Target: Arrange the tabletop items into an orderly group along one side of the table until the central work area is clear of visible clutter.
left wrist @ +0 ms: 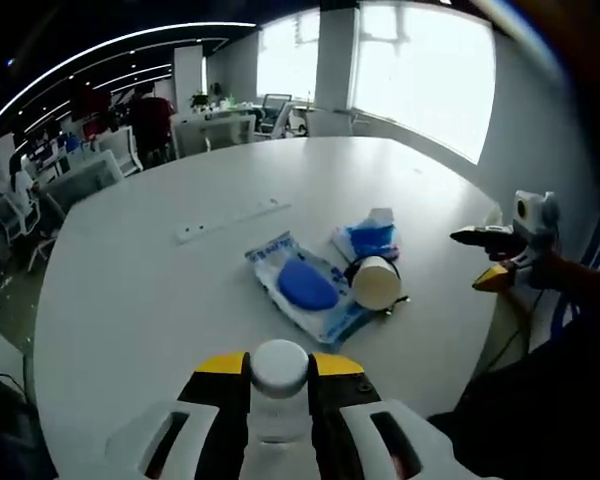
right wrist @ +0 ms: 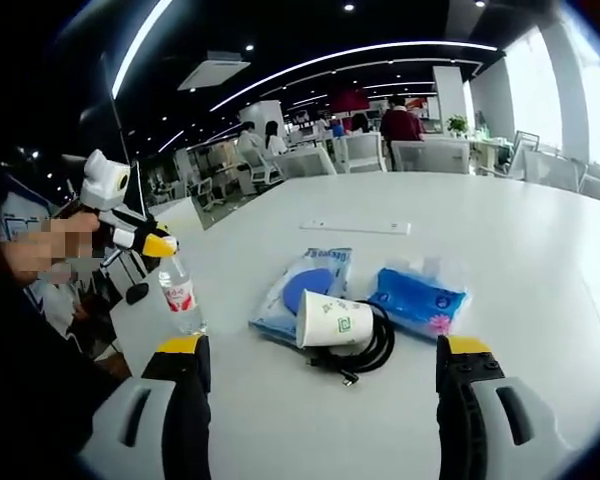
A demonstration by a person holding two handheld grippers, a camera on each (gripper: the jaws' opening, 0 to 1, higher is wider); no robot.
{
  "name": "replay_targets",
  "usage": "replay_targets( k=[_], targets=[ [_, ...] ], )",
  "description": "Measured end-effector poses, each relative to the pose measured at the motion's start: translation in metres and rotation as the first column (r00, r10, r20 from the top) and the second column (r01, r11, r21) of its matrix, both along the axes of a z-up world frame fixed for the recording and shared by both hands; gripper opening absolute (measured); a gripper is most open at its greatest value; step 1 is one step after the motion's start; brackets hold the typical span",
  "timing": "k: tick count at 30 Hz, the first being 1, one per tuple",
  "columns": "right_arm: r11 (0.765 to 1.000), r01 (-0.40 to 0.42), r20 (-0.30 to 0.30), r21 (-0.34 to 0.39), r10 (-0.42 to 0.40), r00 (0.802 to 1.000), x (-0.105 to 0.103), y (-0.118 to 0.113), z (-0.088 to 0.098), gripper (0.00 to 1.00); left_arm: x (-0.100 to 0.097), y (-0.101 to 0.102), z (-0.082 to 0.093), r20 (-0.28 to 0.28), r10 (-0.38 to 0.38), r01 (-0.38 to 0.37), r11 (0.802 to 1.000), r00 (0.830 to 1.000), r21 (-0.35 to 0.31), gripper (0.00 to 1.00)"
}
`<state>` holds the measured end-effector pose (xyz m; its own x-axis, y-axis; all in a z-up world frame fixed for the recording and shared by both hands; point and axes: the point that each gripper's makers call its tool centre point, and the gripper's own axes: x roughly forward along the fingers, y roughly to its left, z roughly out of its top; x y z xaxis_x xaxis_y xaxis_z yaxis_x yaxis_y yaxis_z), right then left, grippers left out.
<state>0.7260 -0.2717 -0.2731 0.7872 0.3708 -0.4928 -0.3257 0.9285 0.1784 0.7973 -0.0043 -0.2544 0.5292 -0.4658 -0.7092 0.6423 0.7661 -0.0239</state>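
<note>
The left tool (left wrist: 280,385) is clamped on an upright water bottle (right wrist: 182,293) at the counter (left wrist: 180,300) edge. The right tool (right wrist: 320,385) hovers with jaws apart, facing a tipped paper cup (right wrist: 332,320).

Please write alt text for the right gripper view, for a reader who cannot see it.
The right tool is open above a white table, facing a paper cup lying on its side on a black cable, between two blue packs. At left, the left tool holds a water bottle upright by its top near the table edge.
</note>
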Motion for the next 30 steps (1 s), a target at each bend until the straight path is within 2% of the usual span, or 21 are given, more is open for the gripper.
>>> replay_targets(
  k=[8,14,30],
  targets=[
    [1.0,-0.015,0.001,-0.007,0.015,1.0,0.0,0.006,0.001,0.9,-0.014,0.006,0.001,0.003,0.009,-0.009,1.0,1.0,0.002,0.2],
    [1.0,-0.017,-0.001,-0.007,0.017,1.0,-0.002,0.007,0.0,0.9,-0.019,0.014,0.0,0.005,0.015,-0.015,1.0,1.0,0.001,0.2],
    [1.0,-0.029,-0.007,-0.004,0.029,1.0,-0.005,0.01,-0.003,0.9,-0.031,0.022,-0.003,0.015,0.067,-0.067,0.998,0.998,-0.004,0.21]
  ],
)
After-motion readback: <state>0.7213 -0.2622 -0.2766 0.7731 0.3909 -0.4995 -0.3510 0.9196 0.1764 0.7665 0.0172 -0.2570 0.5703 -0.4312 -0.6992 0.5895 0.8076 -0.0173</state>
